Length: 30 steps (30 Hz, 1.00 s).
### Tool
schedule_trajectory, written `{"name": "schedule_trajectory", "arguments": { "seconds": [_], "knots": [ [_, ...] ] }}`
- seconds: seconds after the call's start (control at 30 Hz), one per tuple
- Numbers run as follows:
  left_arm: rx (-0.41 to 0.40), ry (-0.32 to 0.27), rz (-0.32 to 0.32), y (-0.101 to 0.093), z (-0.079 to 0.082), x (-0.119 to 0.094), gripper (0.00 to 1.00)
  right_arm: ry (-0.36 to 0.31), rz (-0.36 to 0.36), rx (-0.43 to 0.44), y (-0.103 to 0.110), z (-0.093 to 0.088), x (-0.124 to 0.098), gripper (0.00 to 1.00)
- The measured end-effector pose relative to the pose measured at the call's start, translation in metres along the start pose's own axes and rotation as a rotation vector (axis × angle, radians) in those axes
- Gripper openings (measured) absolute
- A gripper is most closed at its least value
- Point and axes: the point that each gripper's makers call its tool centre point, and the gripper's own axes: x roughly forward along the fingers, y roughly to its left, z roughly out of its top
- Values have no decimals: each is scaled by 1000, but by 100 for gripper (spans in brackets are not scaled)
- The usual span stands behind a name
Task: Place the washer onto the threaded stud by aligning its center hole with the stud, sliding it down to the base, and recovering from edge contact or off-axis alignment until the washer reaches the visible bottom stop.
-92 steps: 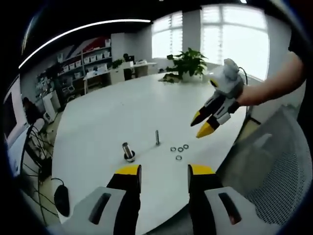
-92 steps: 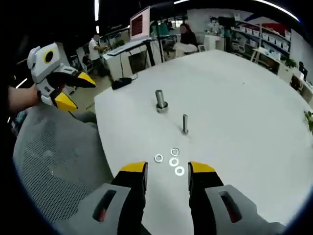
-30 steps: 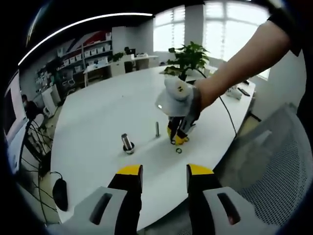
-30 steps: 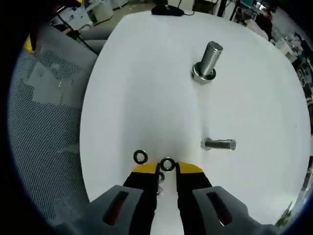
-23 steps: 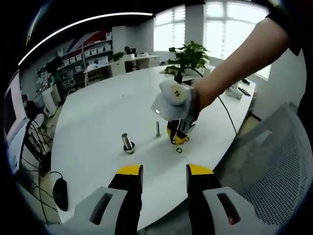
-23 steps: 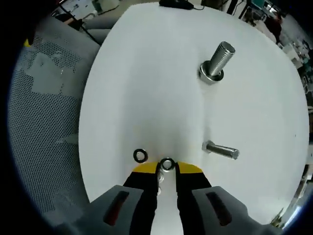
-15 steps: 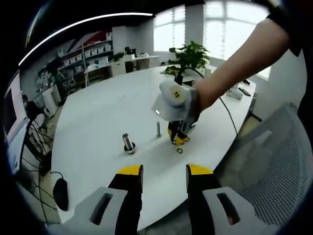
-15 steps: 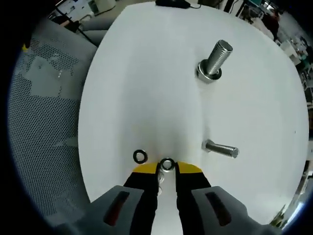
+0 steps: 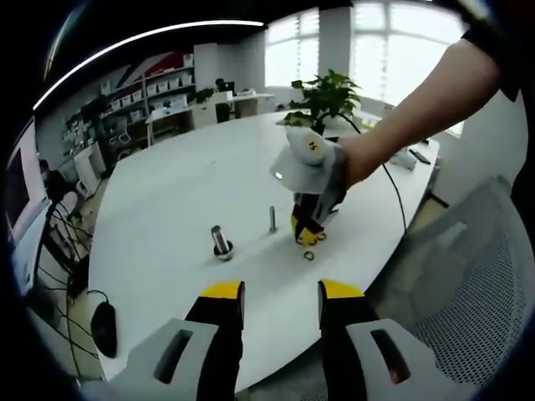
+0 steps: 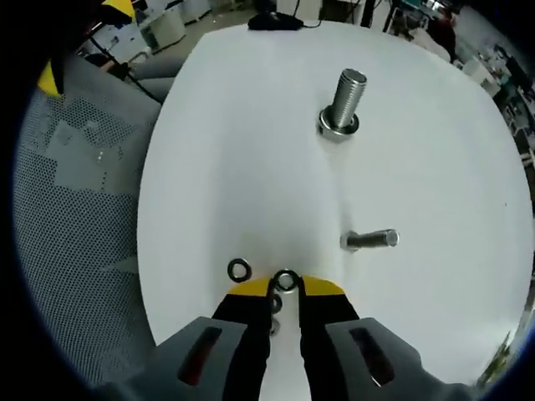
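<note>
right tongs: down on the tabletop, nearly clenched around a washer at their tips | thin stud ahead-right, bare | left tongs: released, idle | advice: secure grip by the rim, keep hole clear.

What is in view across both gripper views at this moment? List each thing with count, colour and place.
Table: one, white, round.
Large bolt: one, silver, upright with a washer at its base.
Thin stud: one, silver, nearer the washers.
Loose washers: at least three, silver, at the right gripper's tips.
Mesh chair: grey, beside the table.
Plant: green, far edge.
Mouse: black, table edge.
Left gripper: yellow-tipped, open, held back.
Right gripper: yellow-tipped, nearly closed over the washers.
</note>
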Motion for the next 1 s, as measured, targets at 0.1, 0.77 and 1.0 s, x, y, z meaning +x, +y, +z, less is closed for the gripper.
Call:
{"name": "schedule_trajectory", "arguments": {
  "seconds": [0.1,0.77,1.0],
  "knots": [
    [3,0,0,0,0,0,33,-26,-3,33,-2,0,-4,12],
    [14,4,10,1,0,-1,33,-194,-62,107,-33,27,-56,12],
    [17,5,12,1,0,-1,32,-206,-81,85,-38,38,-66,13]
  ]
}}
